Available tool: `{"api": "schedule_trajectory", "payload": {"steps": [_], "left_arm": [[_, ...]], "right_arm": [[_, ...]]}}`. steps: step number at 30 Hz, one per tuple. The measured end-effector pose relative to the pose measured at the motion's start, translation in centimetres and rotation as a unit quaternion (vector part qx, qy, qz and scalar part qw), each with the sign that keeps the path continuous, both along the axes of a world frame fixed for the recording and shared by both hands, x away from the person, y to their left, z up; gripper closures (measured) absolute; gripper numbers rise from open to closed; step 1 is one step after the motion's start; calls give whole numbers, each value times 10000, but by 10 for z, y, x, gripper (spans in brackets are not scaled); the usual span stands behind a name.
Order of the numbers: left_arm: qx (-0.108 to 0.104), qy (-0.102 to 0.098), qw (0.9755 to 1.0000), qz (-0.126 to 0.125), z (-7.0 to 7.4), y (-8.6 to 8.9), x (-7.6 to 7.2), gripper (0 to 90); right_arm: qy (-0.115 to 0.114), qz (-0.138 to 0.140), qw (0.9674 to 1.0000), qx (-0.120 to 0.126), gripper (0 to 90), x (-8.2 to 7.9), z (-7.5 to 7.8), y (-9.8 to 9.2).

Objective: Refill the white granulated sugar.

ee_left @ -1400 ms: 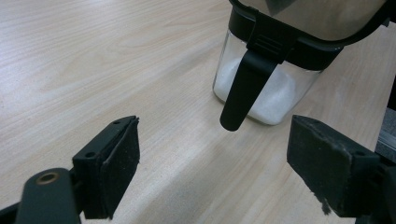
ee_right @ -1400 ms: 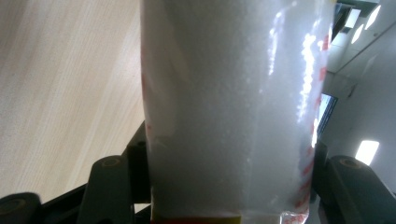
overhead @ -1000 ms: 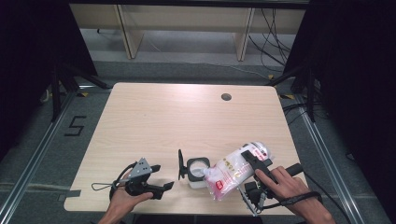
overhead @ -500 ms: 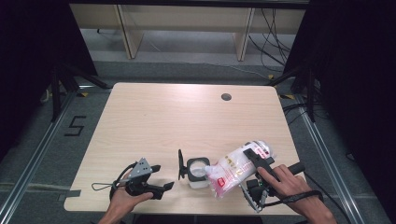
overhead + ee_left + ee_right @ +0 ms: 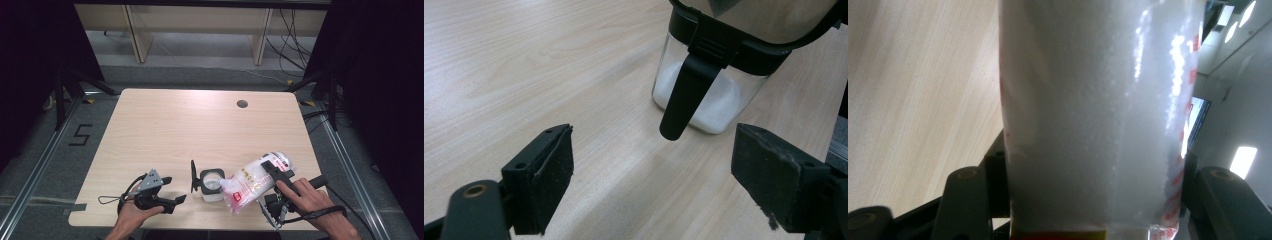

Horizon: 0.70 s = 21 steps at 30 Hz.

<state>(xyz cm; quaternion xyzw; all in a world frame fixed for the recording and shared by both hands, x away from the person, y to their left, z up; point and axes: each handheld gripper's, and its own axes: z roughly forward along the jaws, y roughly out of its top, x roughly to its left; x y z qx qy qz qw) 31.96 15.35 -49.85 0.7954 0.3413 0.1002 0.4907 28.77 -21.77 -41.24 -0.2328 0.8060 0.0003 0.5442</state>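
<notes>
One pale wooden table (image 5: 165, 130), grey floor (image 5: 210, 50), perhaps concrete.

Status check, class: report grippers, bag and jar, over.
Right gripper clamped on bag, tipped over open jar. Left gripper open, empty, facing jar. Nothing in the way.

Pale wood-grain table (image 5: 165, 130), smooth with a soft sheen. A clear glossy jar (image 5: 704, 107) holds fine white grains; its collar and lid (image 5: 193, 176) are smooth matt black plastic. A thin glossy plastic bag (image 5: 252, 181), crinkled and see-through with red print, holds the same white grains. The jaws of both grippers are matt black, with rough, slightly frayed pads (image 5: 556, 172).
</notes>
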Motion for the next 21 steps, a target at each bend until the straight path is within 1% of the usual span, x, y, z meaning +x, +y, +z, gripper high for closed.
{"api": "schedule_trajectory", "payload": {"steps": [2, 3, 4, 5, 6, 7, 8, 9, 10, 11, 13, 14, 16, 18, 19, 20, 21], "left_arm": [[8, 4, 10000, 6, 0, 0, 0, 167], [14, -1, 10000, 5, 0, 0, 0, 167], [10, 4, 10000, 8, 0, 0, 0, 167], [13, 5, 10000, 10, 0, 0, 0, 167], [14, 1, 10000, 8, 0, 0, 0, 167], [-13, -23, 10000, -4, 0, 0, 0, 167], [7, -7, 10000, 1, 0, 0, 0, 167], [4, -6, 10000, 1, 0, 0, 0, 167], [10, -2, 10000, 4, 0, 0, 0, 167], [23, 3, 10000, 8, 0, 0, 0, 167], [7, 9, 10000, 4, 0, 0, 0, 167], [-35, -6, 10000, 3, -1, 0, 0, 167], [-27, -13, 10000, 8, -1, -1, 0, 167], [-5, 8, 10000, -8, -1, 0, 0, 167], [-8, 7, 10000, -2, -1, 0, 0, 167], [133, -5, 9999, -13, 0, 1, 1, 167], [93, -15, 10000, -8, -1, 1, 1, 167]], "right_arm": [[45, -47, 10000, -72, 427, -1, 1, 0], [101, -264, 9996, 91, 427, -3, -2, -1], [71, -177, 9998, 33, 427, -3, -1, -2], [27, -5, 10000, -58, 428, -1, 1, -1], [78, -143, 9999, 35, 428, -2, 0, -3], [77, -219, 9997, 15, 428, -2, 0, -4], [-1, -118, 9999, -6, 428, -1, 2, -3], [8, -143, 9998, 102, 428, -1, 0, -6], [40, -297, 9995, 120, 428, -3, 0, -6], [40, -222, 9997, 2, 428, -2, 1, -6], [24, -158, 9998, 77, 428, -2, 0, -8], [36, -230, 9997, 59, 428, -3, 1, -8], [-7, -105, 9999, -47, 428, -1, 2, -8], [-1, -146, 9999, -51, 429, -2, 3, -8], [-30, -62, 10000, -70, 429, 0, 3, -7], [65, -273, 9996, 93, 429, -3, 0, -9], [11, -115, 9999, 26, 429, -2, 1, -7]]}}
